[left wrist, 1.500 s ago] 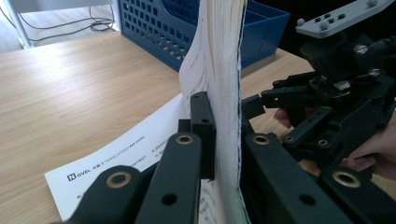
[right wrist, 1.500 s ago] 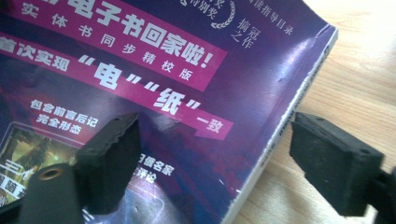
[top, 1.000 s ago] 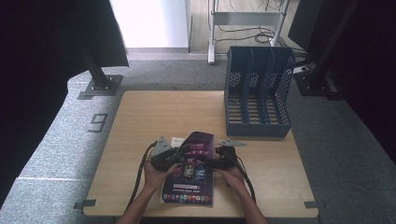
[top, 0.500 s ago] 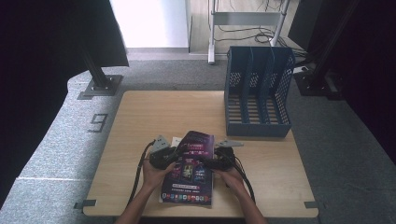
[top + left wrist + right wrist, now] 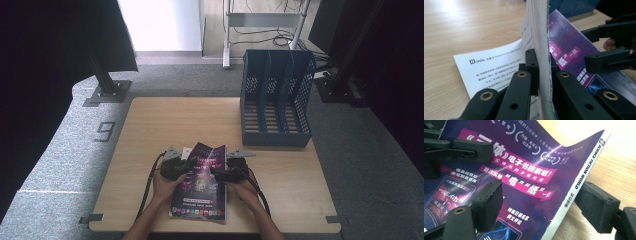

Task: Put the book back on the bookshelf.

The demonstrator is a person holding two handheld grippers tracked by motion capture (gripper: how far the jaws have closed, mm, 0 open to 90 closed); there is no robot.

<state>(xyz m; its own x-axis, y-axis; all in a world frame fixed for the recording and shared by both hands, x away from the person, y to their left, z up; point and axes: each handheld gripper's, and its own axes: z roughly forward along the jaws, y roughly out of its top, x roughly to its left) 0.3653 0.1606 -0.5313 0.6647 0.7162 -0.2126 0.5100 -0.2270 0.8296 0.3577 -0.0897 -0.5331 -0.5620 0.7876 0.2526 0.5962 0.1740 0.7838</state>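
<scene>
Both forearms come in from the near edge of the bench (image 5: 150, 125), hands side by side at its near middle. The left tool (image 5: 189, 165) is clenched on the left edge of the purple magazine (image 5: 200, 185), its jaws pinching the page block (image 5: 541, 50), with a white leaf (image 5: 491, 67) lying flat beside it. The right tool (image 5: 216, 173) sits released, one jaw over the cover, the other outside the spine (image 5: 584, 177). The magazine's far end lifts off the bench; a blue file rack (image 5: 275, 100) stands at the far right.
</scene>
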